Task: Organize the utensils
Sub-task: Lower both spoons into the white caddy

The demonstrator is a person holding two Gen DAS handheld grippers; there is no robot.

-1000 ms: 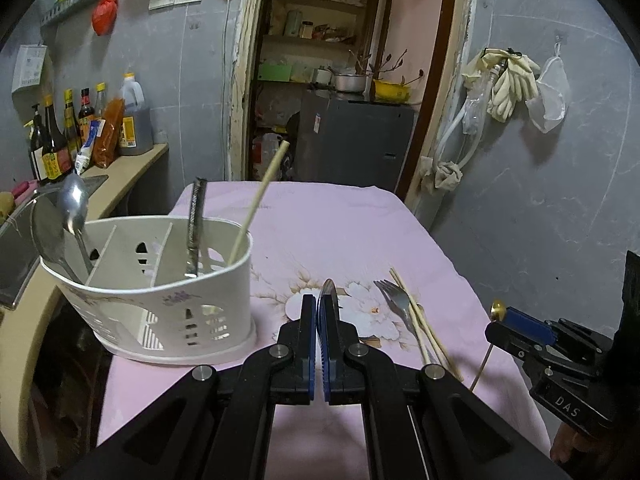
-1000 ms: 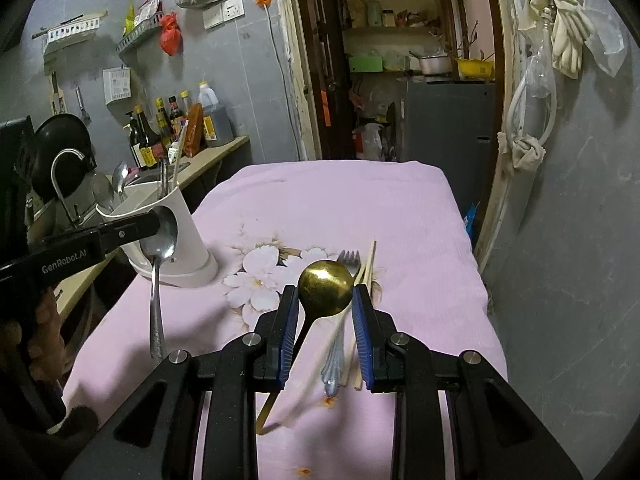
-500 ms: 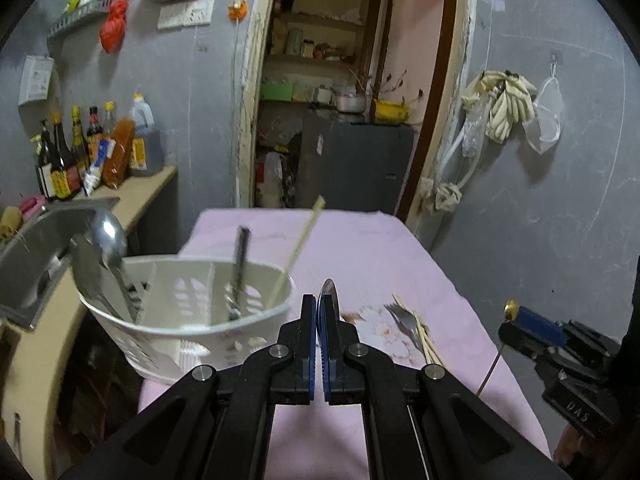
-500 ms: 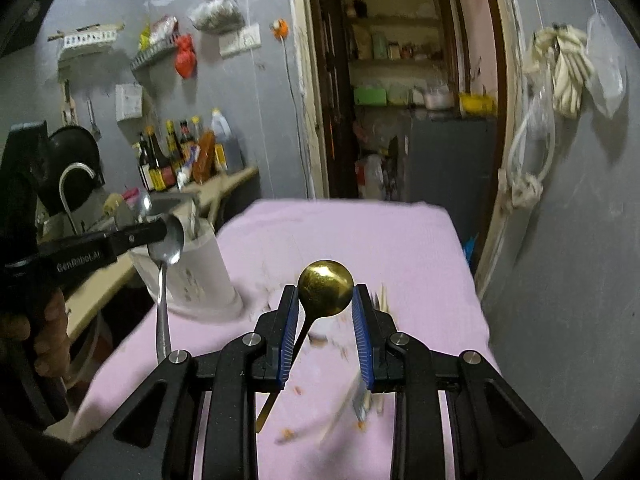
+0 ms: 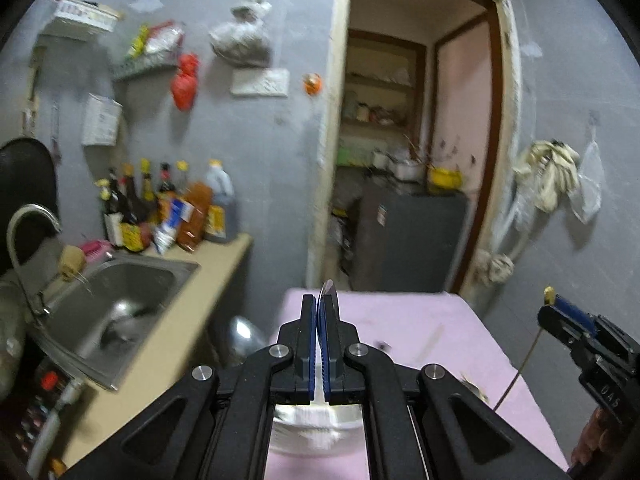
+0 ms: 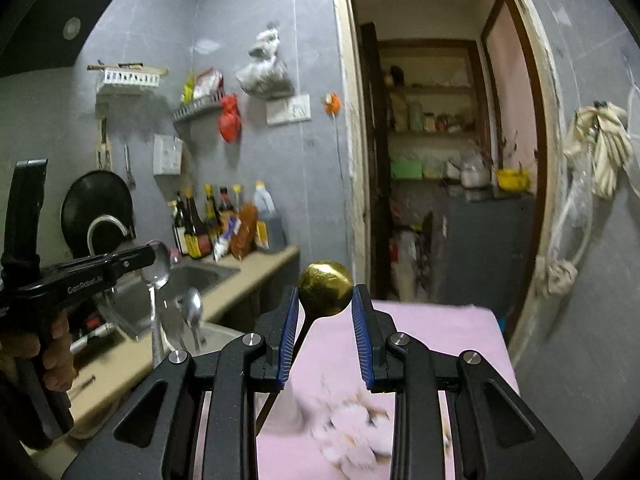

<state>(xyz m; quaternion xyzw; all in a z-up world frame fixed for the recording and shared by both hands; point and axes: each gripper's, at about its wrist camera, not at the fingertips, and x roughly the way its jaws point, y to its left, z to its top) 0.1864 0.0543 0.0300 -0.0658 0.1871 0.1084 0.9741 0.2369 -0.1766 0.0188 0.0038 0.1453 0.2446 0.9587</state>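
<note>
My left gripper [image 5: 321, 312] is shut on a silver spoon [image 6: 157, 270], held edge-on with its bowl tip [image 5: 329, 286] just above the pads. The handle hangs down. The white utensil caddy [image 5: 316, 420] shows only as a rim below and behind the left fingers. My right gripper [image 6: 325, 300] is shut on a gold spoon [image 6: 325, 288], bowl up between the blue pads, handle slanting down left. It shows in the left wrist view [image 5: 560, 304] at the right, raised over the pink table [image 5: 420, 320]. Another silver spoon [image 6: 193, 308] stands in the caddy.
A steel sink [image 5: 120, 300] with a tap [image 5: 24, 232] sits in the counter at the left, with sauce bottles [image 5: 168, 208] behind it. A doorway [image 5: 408, 184] opens beyond the table's far end. Gloves hang on the right wall [image 5: 552, 172].
Both grippers have risen and tilted upward with their spoons. The caddy has dropped from mid-view to beneath the left fingers. The fork and chopsticks on the cloth are out of sight.
</note>
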